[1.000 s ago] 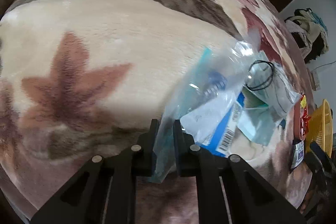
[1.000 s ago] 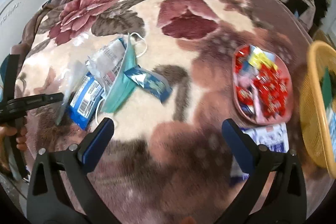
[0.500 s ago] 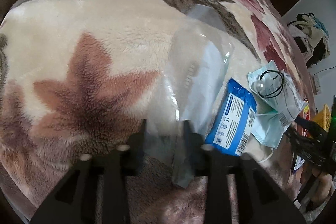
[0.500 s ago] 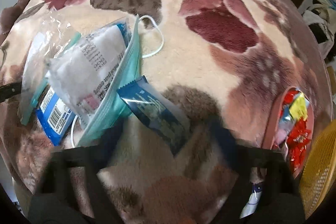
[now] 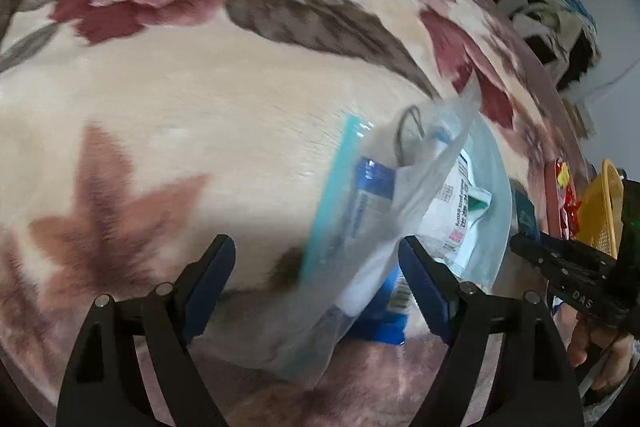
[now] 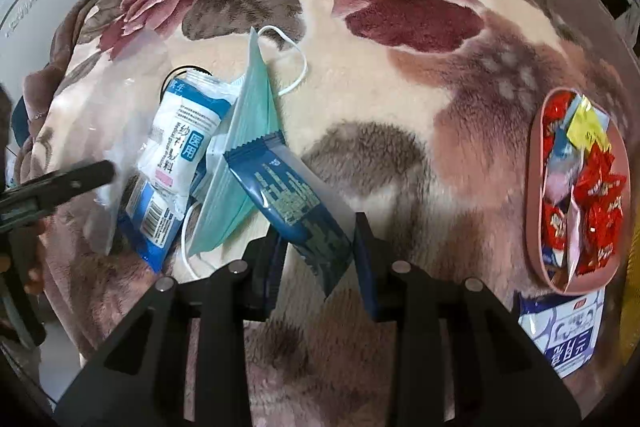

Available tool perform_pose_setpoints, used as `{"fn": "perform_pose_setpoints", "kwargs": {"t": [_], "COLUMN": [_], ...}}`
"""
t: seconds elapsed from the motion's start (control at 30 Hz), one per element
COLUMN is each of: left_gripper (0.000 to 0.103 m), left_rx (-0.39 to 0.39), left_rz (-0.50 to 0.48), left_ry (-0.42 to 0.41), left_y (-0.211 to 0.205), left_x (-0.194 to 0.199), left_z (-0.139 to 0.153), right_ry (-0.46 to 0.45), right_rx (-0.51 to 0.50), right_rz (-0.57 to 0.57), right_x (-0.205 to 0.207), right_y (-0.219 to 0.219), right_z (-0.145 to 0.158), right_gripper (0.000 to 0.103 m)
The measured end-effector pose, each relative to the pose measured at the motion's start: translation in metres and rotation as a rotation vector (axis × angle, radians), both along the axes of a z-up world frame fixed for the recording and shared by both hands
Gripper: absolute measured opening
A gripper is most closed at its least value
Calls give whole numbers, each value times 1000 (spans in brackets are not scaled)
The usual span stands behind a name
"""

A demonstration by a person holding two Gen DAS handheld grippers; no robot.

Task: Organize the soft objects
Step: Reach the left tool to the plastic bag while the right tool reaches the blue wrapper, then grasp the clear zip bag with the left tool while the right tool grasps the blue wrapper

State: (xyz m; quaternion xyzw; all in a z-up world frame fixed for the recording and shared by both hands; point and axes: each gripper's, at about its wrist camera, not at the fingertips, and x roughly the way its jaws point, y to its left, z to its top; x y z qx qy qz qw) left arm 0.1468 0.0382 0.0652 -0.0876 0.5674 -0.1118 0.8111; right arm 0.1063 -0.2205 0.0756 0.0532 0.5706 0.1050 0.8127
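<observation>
Left gripper (image 5: 316, 267), bottom of its frame: fingers had just spread wide and let go of the clear zip bag (image 5: 360, 267). One second earlier they were pinched shut on the bag's lower edge. Now the bag sagged loose between the fingers, resting on the floral blanket (image 5: 180, 115), with no pad pressing it that I could see. The frame was blurred.

Right gripper (image 6: 320, 247), bottom centre of its frame: fingers had just been closing from fully wide and now stood narrow around the near end of the dark blue snack packet (image 6: 292, 203). The packet lay between them. Whether the pads were actually pressing it was unclear, but it looked close to a pinch.

Just beyond, centre left of the right view: the green face mask (image 6: 248, 131) lay under the packet's far end, and the white gauze pack (image 6: 180, 139) sat on a blue barcode packet (image 6: 154, 223). The left gripper's tip was at the left edge by the clear bag.

Far right: a pink tray (image 6: 536, 227) full of red candies, with a yellow basket (image 5: 600, 211) past it.

Judgement: the work switched from left to right. The bag was parked, and the snack packet was probably next to go to the tray or the basket.
</observation>
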Motion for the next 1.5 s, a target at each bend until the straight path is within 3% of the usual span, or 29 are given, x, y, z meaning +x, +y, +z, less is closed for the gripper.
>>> {"fn": "perform_pose_setpoints", "kwargs": {"t": [0.27,0.3,0.33,0.43,0.5,0.8,1.07,1.5], "left_gripper": [84,68,40,11,6,4,4,4], "left_rx": [-91,-104,-120,-118,-94,-88,32,50], "left_rz": [3,2,-1,-3,-5,38,29,-12], "left_ry": [117,102,92,63,37,-47,-98,-140], "left_y": [-6,-6,-5,-6,-6,4,-4,-30], "left_x": [17,16,15,10,6,-27,-62,-104], "left_z": [-37,-36,-35,-24,-15,27,59,89], "right_ry": [-12,-11,-12,-21,-25,-73,-118,-194], "right_rx": [22,26,29,35,43,73,103,125], "right_rz": [7,5,1,1,2,12,15,-8], "right_x": [-3,-3,-4,-6,-8,-28,-54,-92], "right_y": [-1,-1,-1,0,1,10,16,6], "right_z": [0,0,0,2,4,28,53,93], "right_gripper": [33,33,33,33,33,33,33,33]}}
